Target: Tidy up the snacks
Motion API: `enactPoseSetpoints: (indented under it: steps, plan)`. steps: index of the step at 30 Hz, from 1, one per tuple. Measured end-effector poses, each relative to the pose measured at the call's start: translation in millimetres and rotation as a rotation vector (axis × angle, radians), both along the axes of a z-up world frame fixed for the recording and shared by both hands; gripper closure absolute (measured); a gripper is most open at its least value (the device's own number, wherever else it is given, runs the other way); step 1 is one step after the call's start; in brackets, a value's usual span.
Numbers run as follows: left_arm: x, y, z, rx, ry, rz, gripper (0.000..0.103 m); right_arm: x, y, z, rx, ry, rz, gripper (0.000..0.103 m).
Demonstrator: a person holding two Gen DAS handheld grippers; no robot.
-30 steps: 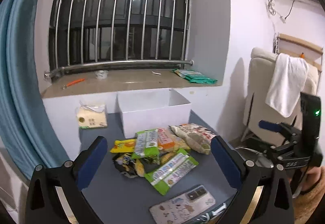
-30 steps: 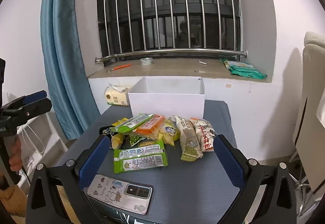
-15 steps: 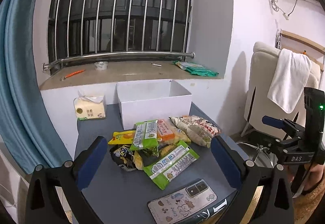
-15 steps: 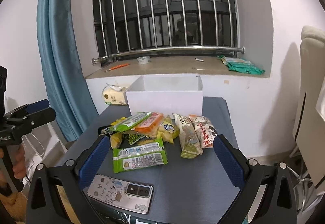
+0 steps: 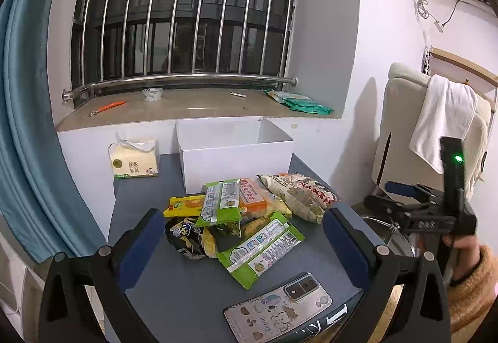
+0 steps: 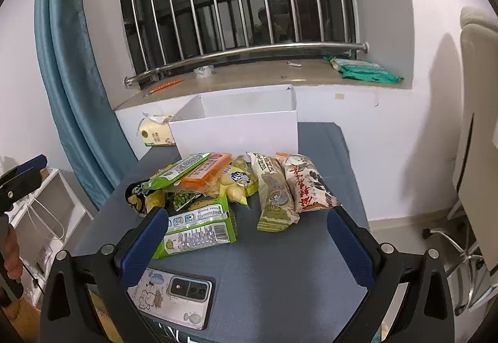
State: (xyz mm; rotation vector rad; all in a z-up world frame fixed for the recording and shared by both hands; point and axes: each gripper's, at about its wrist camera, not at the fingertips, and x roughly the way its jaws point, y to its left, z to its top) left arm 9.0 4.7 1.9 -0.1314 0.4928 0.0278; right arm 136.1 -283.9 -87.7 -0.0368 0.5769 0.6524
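A pile of snack packets lies on the grey table (image 5: 174, 290) in front of an open white box (image 5: 236, 153). A green packet (image 5: 260, 248) lies nearest, with a black crisp bag (image 5: 185, 234), a yellow packet (image 5: 183, 206), an orange packet (image 5: 252, 195) and two beige bags (image 5: 298, 192). In the right wrist view the same green packet (image 6: 199, 229), beige bags (image 6: 289, 187) and white box (image 6: 239, 129) show. My left gripper (image 5: 244, 237) is open and empty above the table's near edge. My right gripper (image 6: 247, 237) is open and empty, close to the pile.
A phone in a cartoon case (image 5: 278, 307) lies at the table's near edge, also in the right wrist view (image 6: 174, 293). A tissue pack (image 5: 133, 159) stands left of the box. A window sill (image 5: 193, 108) is behind, a blue curtain (image 5: 28, 137) left, a chair with a towel (image 5: 442, 122) right.
Both grippers have moved forward toward the table, so the snack pile sits closer and larger. Both stay open and nothing on the table has moved.
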Motion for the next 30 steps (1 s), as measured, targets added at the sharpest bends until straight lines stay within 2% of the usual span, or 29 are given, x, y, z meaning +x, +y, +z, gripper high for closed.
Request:
enactPoseSetpoints:
  steps: [4,9,15,20,22,23,25,26,27,28,30]
  plan:
    - [-0.7,4.2,0.5,-0.038,-0.007,-0.020,0.000,37.7,2.5,-3.2,0.018,0.046,0.019,0.000]
    - [-1.4,11.3,2.4,-0.053,-0.010,-0.007,0.000,108.8,5.3,-16.2,0.012,0.143,-0.040,0.000]
    - [-1.0,26.8,-1.9,-0.108,0.008,0.023,0.000,193.9,17.8,-54.7,-0.050,0.299,-0.096,0.000]
    - [2.4,38.0,-12.2,-0.128,0.038,0.053,0.000,225.9,36.4,-87.4,-0.090,0.426,-0.089,0.000]
    - [5.3,37.8,-16.3,-0.117,0.056,0.051,0.000,229.2,43.3,-98.2,-0.146,0.444,-0.110,0.000]
    - [7.7,36.2,-18.7,-0.096,0.068,0.048,0.000,230.0,46.9,-105.6,-0.180,0.448,-0.117,0.003]
    - [12.9,32.7,-24.4,-0.063,0.083,0.035,0.000,230.2,48.7,-113.1,-0.180,0.464,-0.099,0.029]
    - [17.2,31.4,-28.5,-0.063,0.097,0.019,0.000,225.5,50.4,-111.9,-0.185,0.436,-0.078,0.046]
    - [20.4,31.0,-31.3,-0.069,0.110,0.010,0.000,222.5,51.7,-110.9,-0.187,0.431,-0.057,0.057]
    - [23.6,30.3,-33.6,-0.076,0.120,0.001,0.000,217.5,53.7,-108.2,-0.207,0.415,-0.048,0.062]
    - [33.7,30.4,-39.3,-0.095,0.135,-0.024,0.000,208.2,55.2,-101.7,-0.233,0.394,-0.041,0.064]
